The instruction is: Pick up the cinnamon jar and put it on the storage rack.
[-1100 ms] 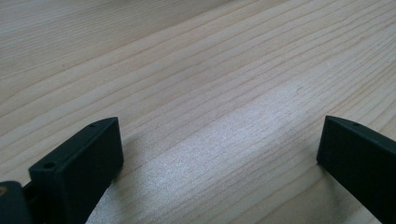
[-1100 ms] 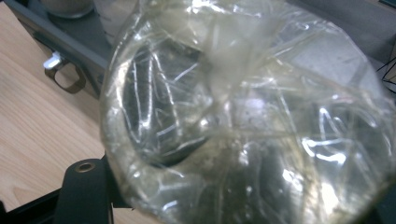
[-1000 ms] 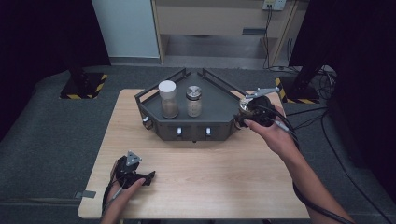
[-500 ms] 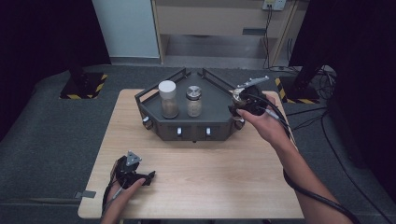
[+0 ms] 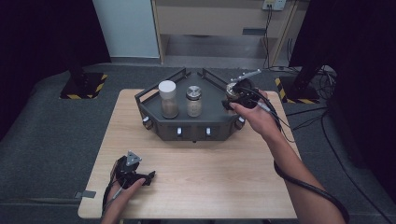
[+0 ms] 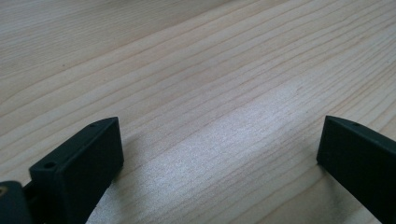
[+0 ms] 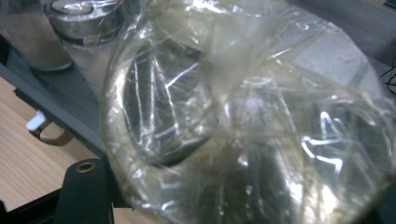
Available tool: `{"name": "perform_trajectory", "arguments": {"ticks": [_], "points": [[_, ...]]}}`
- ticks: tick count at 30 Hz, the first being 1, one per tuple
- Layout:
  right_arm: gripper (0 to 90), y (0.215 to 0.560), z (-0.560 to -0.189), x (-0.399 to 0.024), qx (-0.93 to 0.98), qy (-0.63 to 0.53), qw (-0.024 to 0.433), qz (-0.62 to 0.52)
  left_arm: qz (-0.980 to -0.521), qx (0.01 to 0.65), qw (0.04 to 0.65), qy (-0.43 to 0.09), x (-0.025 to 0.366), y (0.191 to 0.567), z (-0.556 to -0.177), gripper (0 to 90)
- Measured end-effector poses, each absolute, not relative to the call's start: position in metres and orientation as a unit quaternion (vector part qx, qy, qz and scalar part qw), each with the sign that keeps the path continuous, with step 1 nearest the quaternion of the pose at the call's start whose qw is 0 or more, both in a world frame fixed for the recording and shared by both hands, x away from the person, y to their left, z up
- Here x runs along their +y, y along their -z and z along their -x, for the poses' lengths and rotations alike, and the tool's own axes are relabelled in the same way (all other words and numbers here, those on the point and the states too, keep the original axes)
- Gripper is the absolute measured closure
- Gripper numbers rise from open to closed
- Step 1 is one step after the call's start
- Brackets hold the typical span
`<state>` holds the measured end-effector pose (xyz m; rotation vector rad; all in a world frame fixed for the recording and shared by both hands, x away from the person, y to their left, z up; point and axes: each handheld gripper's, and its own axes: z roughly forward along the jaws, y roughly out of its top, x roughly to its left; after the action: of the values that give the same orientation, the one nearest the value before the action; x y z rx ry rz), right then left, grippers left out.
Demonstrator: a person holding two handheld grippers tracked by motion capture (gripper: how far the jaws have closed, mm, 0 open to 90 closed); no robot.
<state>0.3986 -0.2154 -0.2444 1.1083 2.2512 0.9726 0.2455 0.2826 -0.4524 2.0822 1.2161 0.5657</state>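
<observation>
Right gripper [image 5: 232, 94] clamping clear jar [image 7: 243, 116], shifted left over tray [image 5: 154, 100]; left gripper [image 6: 219, 154] spread.

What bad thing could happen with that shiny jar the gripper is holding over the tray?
1. The right gripper holds a jar wrapped in crinkly clear film; film looks slippery, so it might slide out.
2. It is above the dark tray, close to the metal-lidded jar, and could bump it over.
</observation>
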Motion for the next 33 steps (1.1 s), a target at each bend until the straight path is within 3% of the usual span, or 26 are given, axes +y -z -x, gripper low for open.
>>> {"name": "perform_trajectory", "arguments": {"ticks": [33], "points": [[31.1,0.258,-0.433,-0.173,0.817,-0.344,0.220,-0.408,-0.795,0.464,0.326,-0.215,0.283,0.452,-0.246,0.0]]}}
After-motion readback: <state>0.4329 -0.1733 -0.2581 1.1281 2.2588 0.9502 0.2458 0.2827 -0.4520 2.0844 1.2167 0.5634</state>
